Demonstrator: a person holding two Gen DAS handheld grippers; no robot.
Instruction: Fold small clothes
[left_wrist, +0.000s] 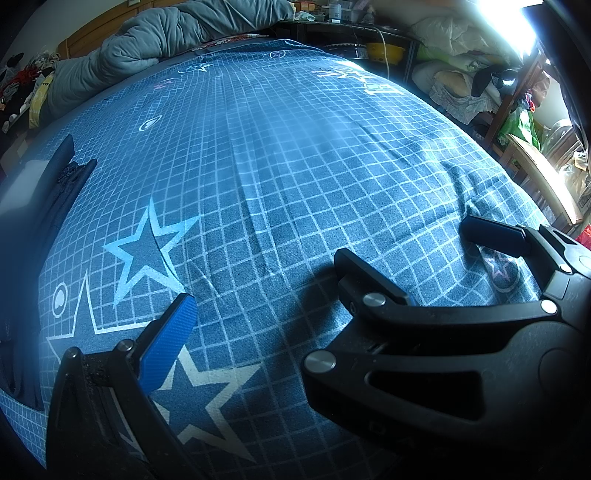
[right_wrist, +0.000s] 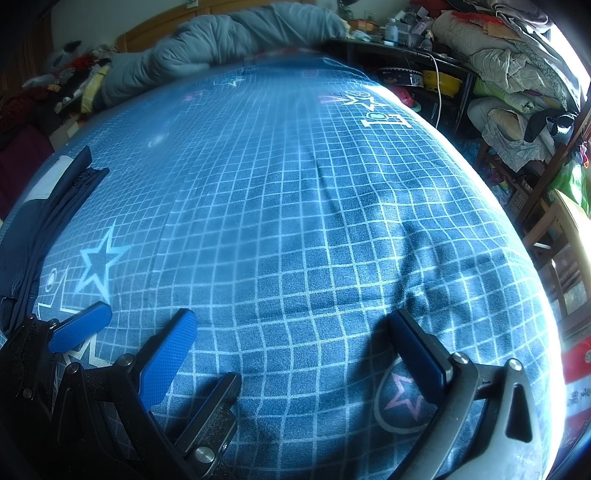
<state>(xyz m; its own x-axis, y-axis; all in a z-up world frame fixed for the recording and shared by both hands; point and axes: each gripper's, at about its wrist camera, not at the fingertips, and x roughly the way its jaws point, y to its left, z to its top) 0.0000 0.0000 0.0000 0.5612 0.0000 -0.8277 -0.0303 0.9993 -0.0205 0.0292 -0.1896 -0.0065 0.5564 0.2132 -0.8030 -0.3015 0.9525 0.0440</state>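
A dark navy garment (left_wrist: 62, 192) (right_wrist: 44, 214) with a white panel lies flat at the left edge of the bed, on a blue grid-and-star sheet (left_wrist: 295, 147) (right_wrist: 295, 203). My left gripper (left_wrist: 291, 306) hovers low over the sheet, right of the garment. Its blue left pad (left_wrist: 170, 339) shows, and its right finger is hidden behind my other gripper. My right gripper (right_wrist: 291, 314) (left_wrist: 402, 238) stands open just to the right, with bare sheet between its fingers. A blue pad of the left gripper (right_wrist: 79, 325) shows beside it. Neither gripper touches the garment.
A bunched grey duvet (left_wrist: 166, 40) (right_wrist: 221, 40) lies along the head of the bed. Stacked bedding on shelves (right_wrist: 509, 74) and a wooden chair (left_wrist: 535, 177) stand off the bed's right edge. Clutter lines the far left (right_wrist: 66, 85).
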